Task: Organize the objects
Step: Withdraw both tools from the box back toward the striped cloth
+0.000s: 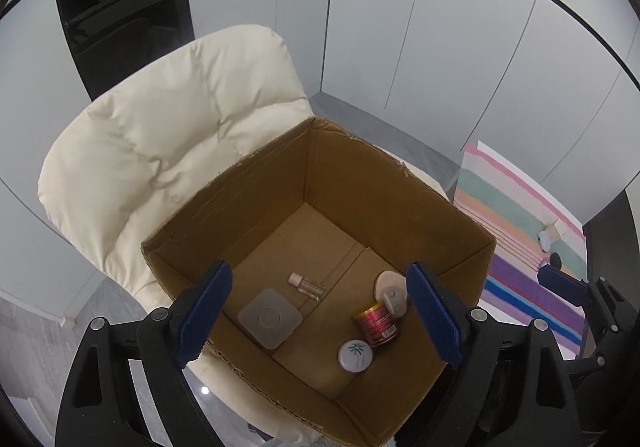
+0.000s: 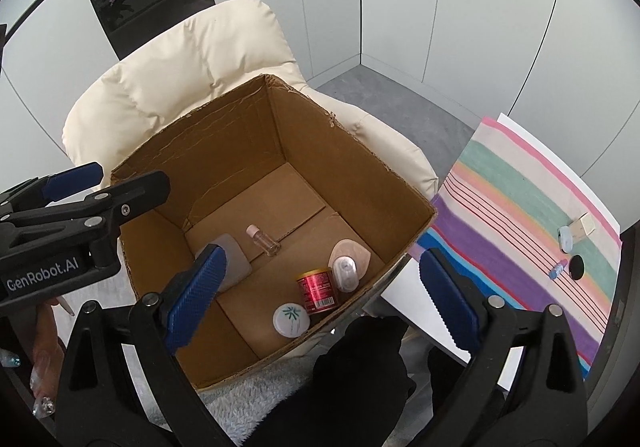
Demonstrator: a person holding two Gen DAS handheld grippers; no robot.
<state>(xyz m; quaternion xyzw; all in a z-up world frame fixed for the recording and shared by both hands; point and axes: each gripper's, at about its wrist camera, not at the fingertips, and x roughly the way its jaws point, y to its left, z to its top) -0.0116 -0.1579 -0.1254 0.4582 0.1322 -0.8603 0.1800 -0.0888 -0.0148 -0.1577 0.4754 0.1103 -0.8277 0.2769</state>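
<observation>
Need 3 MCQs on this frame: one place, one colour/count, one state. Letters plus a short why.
1. Where does the red can lie?
A. on the striped cloth
B. in the cardboard box
C. on the chair cushion

2. What colour is the small clear bottle's cap?
A. pink
B. green
C. black

3. How do the jaws of the right gripper stand?
A. clamped on the can
B. shut on nothing
C. wide apart, holding nothing

Key: 1 B, the can lies on the box floor beside the white round lid. 2 A, the cap at the bottle's far end is pale pink. 3 C, both blue pads stand far apart over the box with nothing pressed between them.
</observation>
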